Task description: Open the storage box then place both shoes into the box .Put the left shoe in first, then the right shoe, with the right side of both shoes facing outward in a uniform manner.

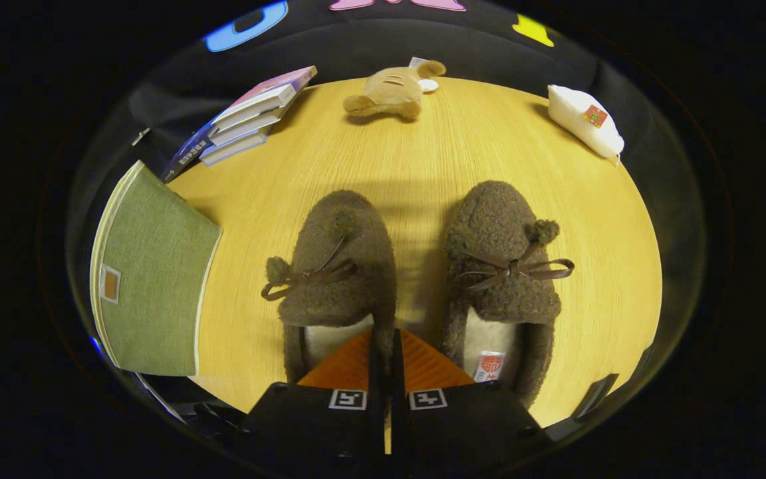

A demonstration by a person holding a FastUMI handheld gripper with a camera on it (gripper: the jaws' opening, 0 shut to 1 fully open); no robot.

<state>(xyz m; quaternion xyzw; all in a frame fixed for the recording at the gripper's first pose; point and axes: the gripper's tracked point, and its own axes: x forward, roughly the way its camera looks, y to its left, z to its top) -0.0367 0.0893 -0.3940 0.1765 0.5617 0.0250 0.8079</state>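
Two brown fleece shoes with bow laces lie side by side on the wooden table, toes pointing away from me. The left shoe [340, 266] is just ahead of my fingers, the right shoe [503, 266] ahead and to the right. My gripper [385, 346] is shut, its fingertips pressed together over the inner rim of the left shoe's opening, with nothing seen held between them. The green fabric storage box [153, 286] stands to the left of the shoes, its lidded face with a small tab toward me.
A stack of books [250, 113] lies at the far left of the table [423, 153]. A plush toy [389, 90] rests at the far edge, and a white pouch [586, 120] at the far right. Bare wood stretches beyond the shoes.
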